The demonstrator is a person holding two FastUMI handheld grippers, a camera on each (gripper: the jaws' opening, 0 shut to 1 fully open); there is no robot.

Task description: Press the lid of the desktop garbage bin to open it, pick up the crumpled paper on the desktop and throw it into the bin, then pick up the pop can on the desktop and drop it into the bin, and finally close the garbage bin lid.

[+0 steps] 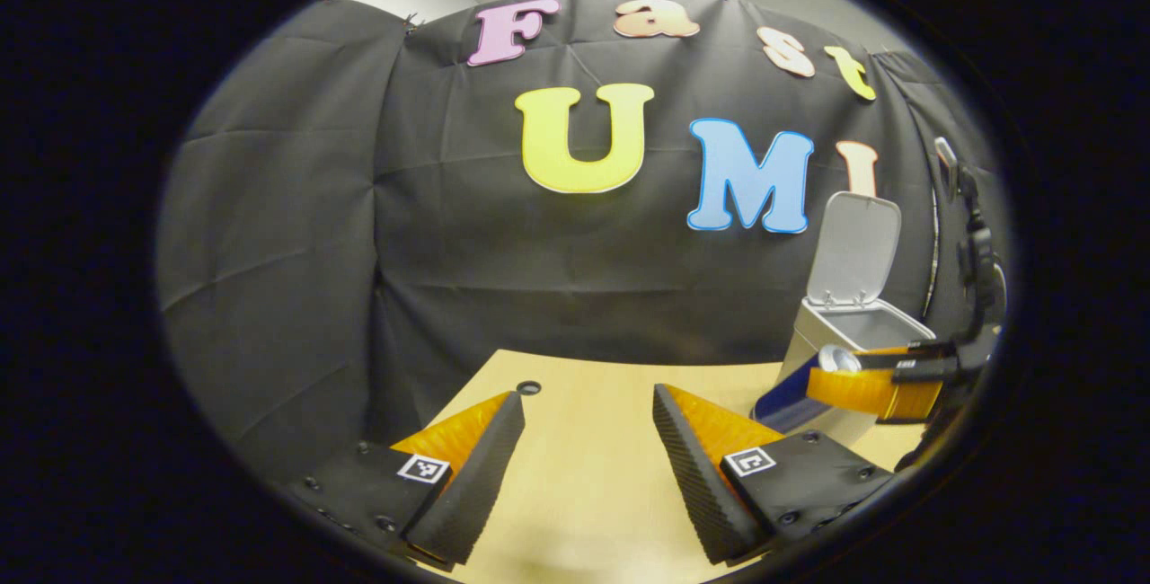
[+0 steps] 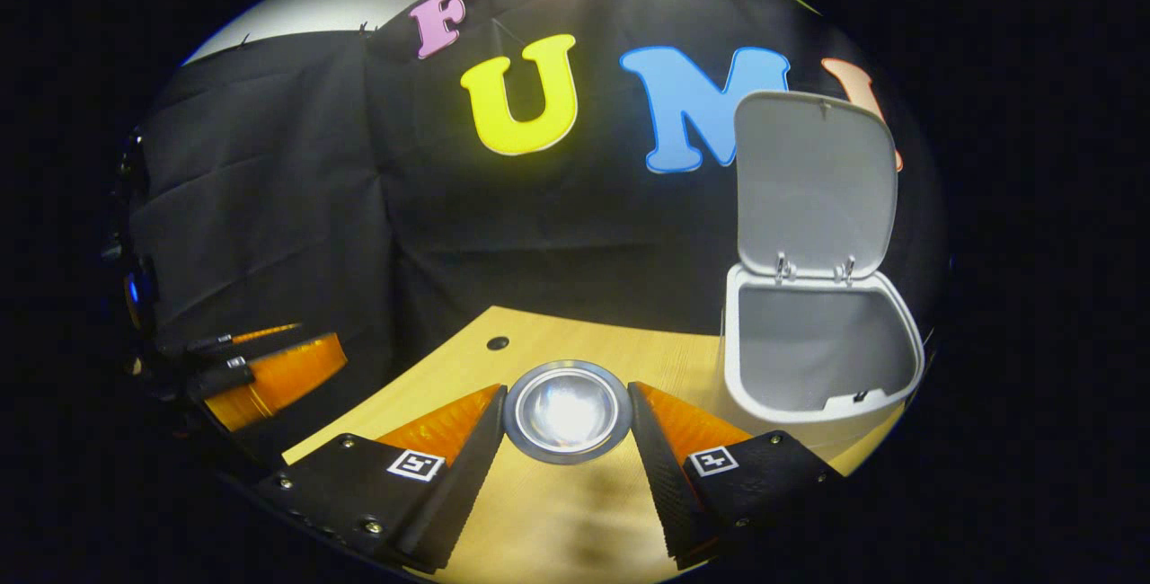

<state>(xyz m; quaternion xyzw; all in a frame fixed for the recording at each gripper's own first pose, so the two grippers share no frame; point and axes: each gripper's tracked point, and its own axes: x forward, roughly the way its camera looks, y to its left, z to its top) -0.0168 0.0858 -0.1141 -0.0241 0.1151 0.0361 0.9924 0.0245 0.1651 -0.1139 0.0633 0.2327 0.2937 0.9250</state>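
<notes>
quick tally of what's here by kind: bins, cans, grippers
white plastic desktop bin with its lid up: 1
blue pop can with a silver end, held between the right gripper fingers: 1
grippers: 2, the right one and the left gripper, open over the wooden table
total: 4

Recording booth: black cloth wall [image 1: 296,234], wooden desktop [image 1: 593,458].

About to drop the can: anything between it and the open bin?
No. In the right gripper view, only bare table separates the held can from the bin.
</notes>
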